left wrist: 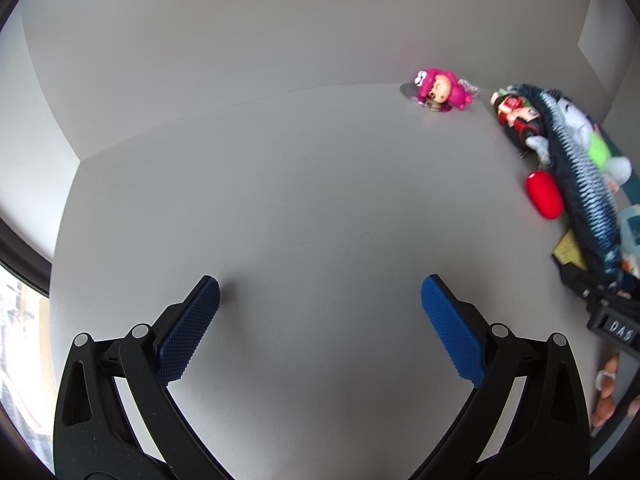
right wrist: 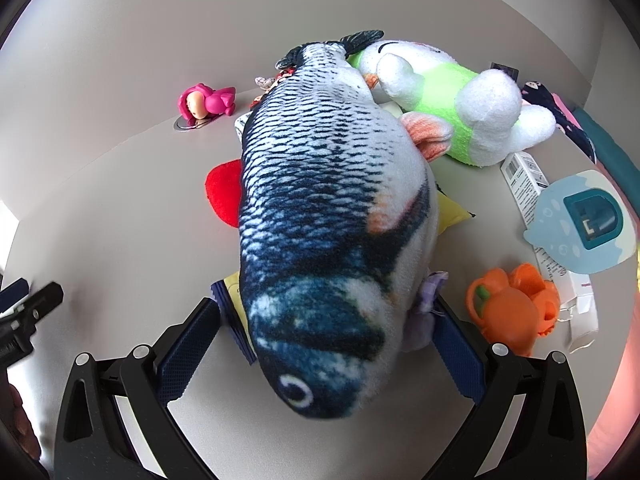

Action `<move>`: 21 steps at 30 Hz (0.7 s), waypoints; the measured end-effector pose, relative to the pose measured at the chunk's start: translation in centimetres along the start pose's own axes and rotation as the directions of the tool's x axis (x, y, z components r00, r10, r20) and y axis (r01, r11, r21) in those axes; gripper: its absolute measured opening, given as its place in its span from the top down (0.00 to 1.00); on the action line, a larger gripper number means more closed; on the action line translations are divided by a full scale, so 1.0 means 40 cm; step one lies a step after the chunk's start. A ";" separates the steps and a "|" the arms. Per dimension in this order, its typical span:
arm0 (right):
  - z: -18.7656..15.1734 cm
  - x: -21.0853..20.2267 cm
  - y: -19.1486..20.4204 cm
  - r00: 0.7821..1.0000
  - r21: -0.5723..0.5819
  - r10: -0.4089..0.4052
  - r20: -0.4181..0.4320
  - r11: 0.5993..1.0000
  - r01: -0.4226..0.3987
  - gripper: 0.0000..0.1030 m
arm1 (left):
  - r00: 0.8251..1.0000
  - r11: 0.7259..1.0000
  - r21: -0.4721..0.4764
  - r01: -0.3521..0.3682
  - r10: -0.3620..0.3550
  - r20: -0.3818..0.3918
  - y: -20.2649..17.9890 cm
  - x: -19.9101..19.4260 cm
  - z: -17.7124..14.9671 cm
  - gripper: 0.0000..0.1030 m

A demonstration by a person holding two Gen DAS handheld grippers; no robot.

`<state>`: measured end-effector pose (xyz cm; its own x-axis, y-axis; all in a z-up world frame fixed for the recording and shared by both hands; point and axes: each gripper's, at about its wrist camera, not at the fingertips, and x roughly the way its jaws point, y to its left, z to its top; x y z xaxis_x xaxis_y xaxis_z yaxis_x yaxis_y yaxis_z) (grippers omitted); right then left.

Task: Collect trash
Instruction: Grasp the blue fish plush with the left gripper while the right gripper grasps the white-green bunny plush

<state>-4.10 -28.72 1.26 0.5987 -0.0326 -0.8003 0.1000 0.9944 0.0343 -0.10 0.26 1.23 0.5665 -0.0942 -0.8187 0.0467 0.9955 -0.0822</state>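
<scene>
**Blue-scaled plush fish sits between the right tongs; left tongs gape over bare table**

Grey tabletop (left wrist: 304, 208) fills the left wrist view, and the left gripper (left wrist: 320, 296) hovers above it with its blue-padded fingers spread wide and nothing between them. To its right lie a pink doll figure (left wrist: 440, 90) at the table's far edge, a small red-and-black figure (left wrist: 516, 114), a red oval piece (left wrist: 544, 196) and the long plush fish (left wrist: 588, 184).

In the right wrist view the plush fish (right wrist: 332, 216) lies head-first toward the camera, its head between the fingers of the right gripper (right wrist: 326, 316). The fingers stand apart on either side of it; whether the pads press the fabric I cannot tell. Under the fish's head a yellow packet (right wrist: 234, 292) shows beside the left finger, and a pale purple scrap (right wrist: 426, 320) sits against the right one. Behind the fish rests a white-and-green plush (right wrist: 460, 112). On the right side lie an orange plastic toy (right wrist: 512, 312), a light blue toy (right wrist: 584, 224) and a white printed box (right wrist: 524, 180).
</scene>
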 end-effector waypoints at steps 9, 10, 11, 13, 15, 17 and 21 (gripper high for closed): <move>0.072 -0.146 -0.057 0.993 -0.035 0.083 0.087 0.996 -0.080 0.02 | 0.999 0.999 0.032 0.023 -0.024 0.036 -0.104 -0.054 0.074 0.05; 0.086 -0.156 -0.070 0.992 -0.032 0.091 0.092 0.996 -0.088 0.02 | 0.999 0.999 0.045 0.024 -0.025 0.036 -0.123 -0.051 0.081 0.05; 0.100 -0.164 -0.080 0.991 -0.027 0.094 0.095 0.995 -0.092 0.02 | 0.999 0.998 0.062 0.026 -0.028 0.037 -0.149 -0.051 0.089 0.05; 0.135 -0.174 -0.108 0.991 -0.014 0.090 0.102 0.996 -0.089 0.02 | 0.998 0.994 0.097 0.040 -0.044 0.039 -0.211 -0.052 0.115 0.05; 0.170 -0.178 -0.140 0.991 0.002 0.081 0.111 0.997 -0.082 0.02 | 0.997 0.991 0.123 0.061 -0.067 0.042 -0.249 -0.057 0.124 0.05; 0.205 -0.178 -0.176 0.991 0.013 0.070 0.116 0.997 -0.072 0.03 | 0.994 0.985 0.143 0.092 -0.098 0.037 -0.282 -0.073 0.133 0.05; 0.278 -0.130 -0.250 0.995 0.053 0.041 0.089 0.998 -0.046 0.13 | 0.989 0.975 0.170 0.143 -0.147 0.015 -0.389 -0.050 0.155 0.05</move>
<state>0.63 -39.61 11.75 0.6708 -0.0004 -0.7417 0.1143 0.9881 0.1029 3.13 -14.98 7.68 0.5657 -0.2397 -0.7890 0.2664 0.9586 -0.1002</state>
